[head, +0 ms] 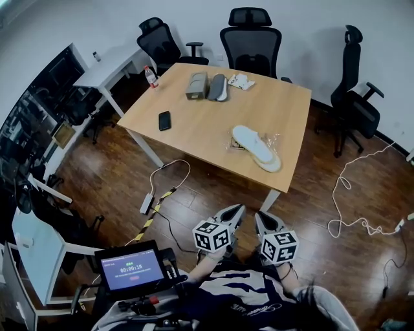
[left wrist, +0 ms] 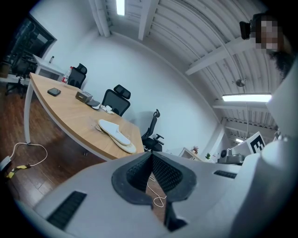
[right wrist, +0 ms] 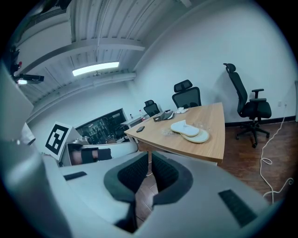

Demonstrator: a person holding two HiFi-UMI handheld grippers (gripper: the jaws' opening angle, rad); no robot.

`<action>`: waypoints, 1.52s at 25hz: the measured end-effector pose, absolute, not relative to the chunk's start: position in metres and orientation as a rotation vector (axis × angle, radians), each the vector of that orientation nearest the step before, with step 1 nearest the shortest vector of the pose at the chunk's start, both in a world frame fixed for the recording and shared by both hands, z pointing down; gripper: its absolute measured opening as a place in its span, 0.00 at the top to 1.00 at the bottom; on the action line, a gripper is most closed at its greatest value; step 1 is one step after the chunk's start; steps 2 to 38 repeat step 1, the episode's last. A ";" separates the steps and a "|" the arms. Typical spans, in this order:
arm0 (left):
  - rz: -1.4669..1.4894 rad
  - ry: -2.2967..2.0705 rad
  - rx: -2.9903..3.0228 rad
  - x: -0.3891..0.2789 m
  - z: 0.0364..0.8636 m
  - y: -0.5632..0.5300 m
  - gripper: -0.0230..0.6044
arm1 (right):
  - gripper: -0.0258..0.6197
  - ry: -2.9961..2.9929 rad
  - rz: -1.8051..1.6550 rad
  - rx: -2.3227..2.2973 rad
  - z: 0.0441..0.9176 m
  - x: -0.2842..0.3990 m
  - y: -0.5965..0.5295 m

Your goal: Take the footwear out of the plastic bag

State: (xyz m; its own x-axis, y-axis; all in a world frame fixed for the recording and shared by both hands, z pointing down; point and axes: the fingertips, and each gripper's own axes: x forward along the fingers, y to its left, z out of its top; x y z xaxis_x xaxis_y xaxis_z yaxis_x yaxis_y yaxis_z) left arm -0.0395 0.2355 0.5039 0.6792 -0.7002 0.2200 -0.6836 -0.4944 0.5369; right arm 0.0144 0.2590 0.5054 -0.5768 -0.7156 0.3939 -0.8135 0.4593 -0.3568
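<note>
Both the left gripper (head: 236, 210) and the right gripper (head: 262, 218) are clenched empty, well short of the counter (head: 194, 123), where the slippers (head: 255, 147) lie straight ahead amid the plastic bag (head: 273, 138), their long axis slanting toward the probably nearer right gripper

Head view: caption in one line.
Both shut, left gripper and right gripper face a light wooden table bearing white flat slippers.

Light wooden table (head: 194, 123), black office chairs (head: 251, 42), dark plank floor (head: 336, 271), white walls (head: 304, 19).
</note>
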 end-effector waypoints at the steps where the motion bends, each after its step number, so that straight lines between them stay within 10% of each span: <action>1: -0.035 -1.062 2.289 -0.040 0.504 0.233 0.96 | 0.95 -2.520 0.773 1.336 0.505 0.014 0.257; 38: -0.035 -1.062 2.289 -0.040 0.504 0.233 0.96 | 0.95 -2.520 0.773 1.336 0.505 0.014 0.257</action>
